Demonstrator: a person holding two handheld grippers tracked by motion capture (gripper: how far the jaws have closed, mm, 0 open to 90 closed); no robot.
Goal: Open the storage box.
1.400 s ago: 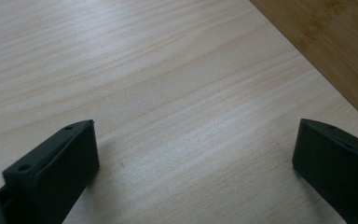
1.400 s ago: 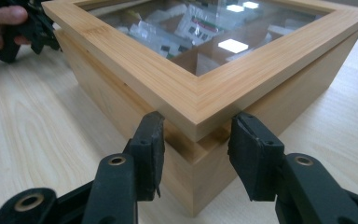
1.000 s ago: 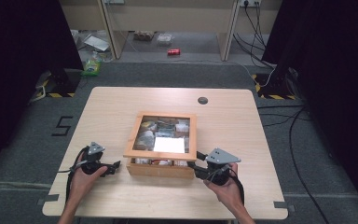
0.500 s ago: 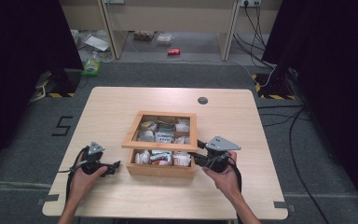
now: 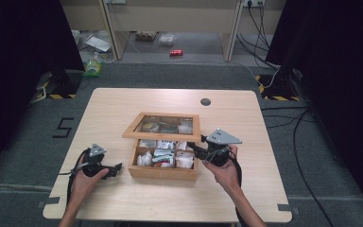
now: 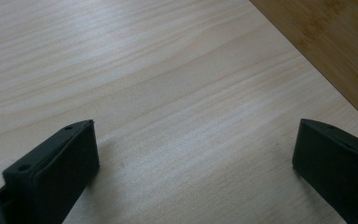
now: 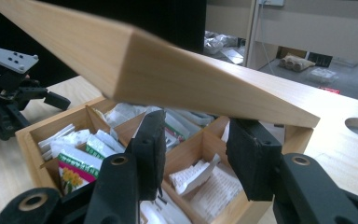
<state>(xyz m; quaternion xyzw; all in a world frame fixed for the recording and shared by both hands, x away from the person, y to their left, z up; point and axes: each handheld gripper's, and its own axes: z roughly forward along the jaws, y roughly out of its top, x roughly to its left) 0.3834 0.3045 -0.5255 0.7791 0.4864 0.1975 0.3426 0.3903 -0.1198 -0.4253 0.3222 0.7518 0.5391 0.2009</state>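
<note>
On the pale wooden bench (image 5: 123, 113) a wooden box (image 5: 163, 171) sits mid-front, its glass-paned lid (image 5: 163, 126) tilted up. The right gripper (image 5: 194, 149), jaws partly apart, props the lid's edge from beneath. The left gripper (image 5: 118, 169) rests released beside the box. Packets (image 7: 77, 161) fill the compartments; their print is too small to read.
</note>
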